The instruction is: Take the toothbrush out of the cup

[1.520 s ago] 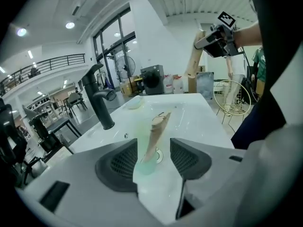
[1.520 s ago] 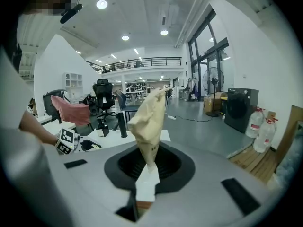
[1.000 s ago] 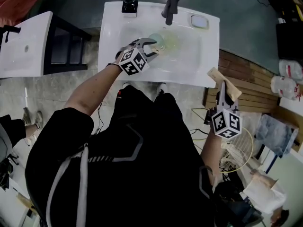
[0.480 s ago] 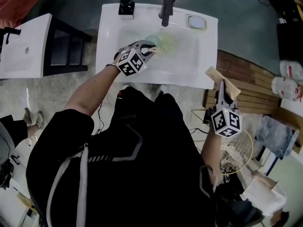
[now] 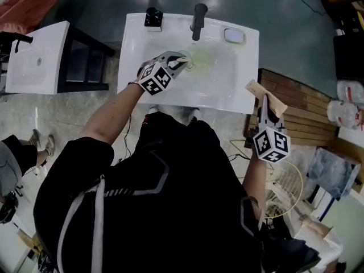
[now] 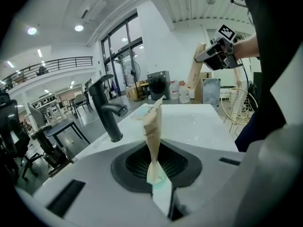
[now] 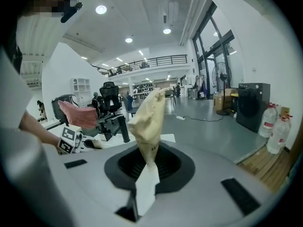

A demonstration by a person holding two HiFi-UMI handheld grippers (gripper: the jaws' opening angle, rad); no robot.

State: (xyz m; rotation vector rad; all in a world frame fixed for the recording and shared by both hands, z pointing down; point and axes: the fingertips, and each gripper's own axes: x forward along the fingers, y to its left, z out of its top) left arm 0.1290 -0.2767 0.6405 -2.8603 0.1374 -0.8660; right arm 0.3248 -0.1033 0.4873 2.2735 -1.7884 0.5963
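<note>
A translucent green cup (image 5: 197, 58) stands in the white sink basin (image 5: 227, 78), just in front of the black tap (image 5: 198, 16). My left gripper (image 5: 183, 61) is at the cup's rim. Its jaws are closing, and the pads pinch a toothbrush in tan paper wrap (image 6: 154, 126) with a mint-green lower end, which stands upright from the left gripper (image 6: 161, 195). My right gripper (image 5: 265, 106) hangs off the sink's right corner, shut on a beige paper-wrapped packet (image 7: 147, 122); the left gripper view also shows that packet (image 6: 194, 74).
A small black object (image 5: 152, 17) and a white dish (image 5: 233, 36) sit on the sink's back ledge. A second white sink unit (image 5: 34, 61) stands at the left. Wooden pallets (image 5: 301, 112) and a wire basket (image 5: 284, 186) lie at the right.
The left jaws have closed on the wrapped toothbrush at the cup and lifted it slightly. The right gripper still holds its packet beside the sink.
</note>
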